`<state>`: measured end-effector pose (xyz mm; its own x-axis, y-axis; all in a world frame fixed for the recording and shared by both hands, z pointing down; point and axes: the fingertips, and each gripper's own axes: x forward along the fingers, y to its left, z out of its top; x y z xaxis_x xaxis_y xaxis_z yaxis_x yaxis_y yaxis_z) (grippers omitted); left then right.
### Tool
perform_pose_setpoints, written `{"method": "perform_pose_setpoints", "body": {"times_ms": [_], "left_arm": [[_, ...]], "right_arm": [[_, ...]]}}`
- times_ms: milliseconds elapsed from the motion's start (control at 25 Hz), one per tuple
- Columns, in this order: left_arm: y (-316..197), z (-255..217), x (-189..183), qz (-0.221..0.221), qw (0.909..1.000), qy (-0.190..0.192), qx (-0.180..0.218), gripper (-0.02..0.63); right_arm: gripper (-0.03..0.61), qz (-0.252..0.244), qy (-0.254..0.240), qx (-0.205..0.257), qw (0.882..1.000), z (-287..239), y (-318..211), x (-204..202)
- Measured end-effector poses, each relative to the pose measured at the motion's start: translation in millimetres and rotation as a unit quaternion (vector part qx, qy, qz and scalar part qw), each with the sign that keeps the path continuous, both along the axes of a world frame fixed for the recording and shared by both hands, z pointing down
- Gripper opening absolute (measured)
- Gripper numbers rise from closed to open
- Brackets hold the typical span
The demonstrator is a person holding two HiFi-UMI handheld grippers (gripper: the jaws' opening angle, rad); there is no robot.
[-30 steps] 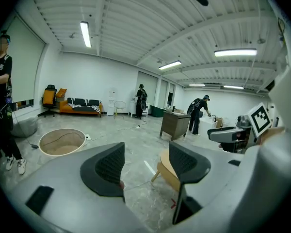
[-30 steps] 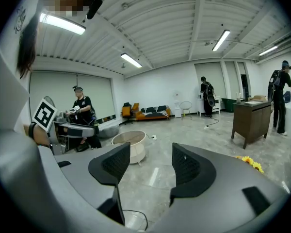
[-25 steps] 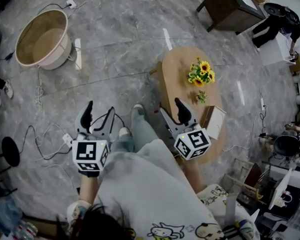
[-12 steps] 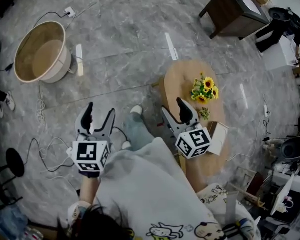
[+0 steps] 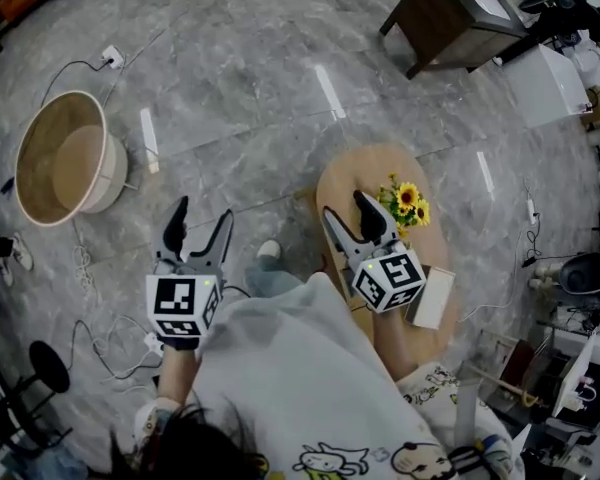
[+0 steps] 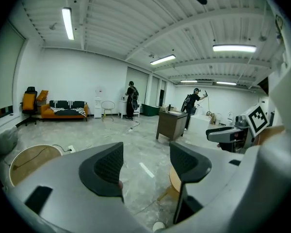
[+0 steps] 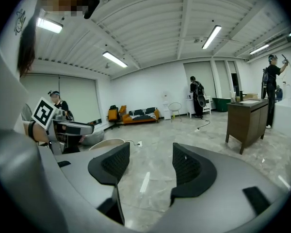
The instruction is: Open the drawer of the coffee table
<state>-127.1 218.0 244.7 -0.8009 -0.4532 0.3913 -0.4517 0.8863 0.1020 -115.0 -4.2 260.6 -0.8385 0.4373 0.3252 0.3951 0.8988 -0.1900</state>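
The oval wooden coffee table (image 5: 365, 183) stands on the grey floor in front of me, to the right. On it are a bunch of sunflowers (image 5: 408, 202) and a flat tan and white box (image 5: 430, 297). No drawer shows from above. My right gripper (image 5: 346, 211) hangs open over the table's left edge, with nothing between its jaws. My left gripper (image 5: 200, 223) is open over the bare floor, well left of the table. In the left gripper view, my left gripper (image 6: 145, 166) stands open with the table's edge (image 6: 173, 179) low between its jaws. The right gripper view shows my right gripper (image 7: 150, 166) open and only floor beyond it.
A round tan basin (image 5: 60, 158) sits on the floor at the left, with cables and a power strip (image 5: 110, 60) near it. A dark wooden cabinet (image 5: 450, 18) stands at the back right. Clutter and stands crowd the right edge. People stand far off by the back wall.
The head view has shifted, so the basin sits further left and the table a little lower. Both grippers stay open, and the right one now overlaps the table's left edge.
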Motion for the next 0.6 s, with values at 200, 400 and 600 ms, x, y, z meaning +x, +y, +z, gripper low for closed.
{"method": "perform_pose_setpoints", "body": {"times_ms": [200,400,600], "left_arm": [[-29,5,-39,0.041,0.9991,0.008,-0.003,0.278],[-68,9,-62,0.102,0.9947,0.010,-0.008,0.278],[-108,13,-74,0.166,0.9860,0.012,-0.012,0.278]], "right_arm": [[0.241,0.036,-0.002,0.001,0.999,-1,-26,-24],[0.241,0.090,-0.001,-0.001,0.996,0,-59,-21],[0.241,0.135,0.007,-0.005,0.991,6,-78,-5]]}}
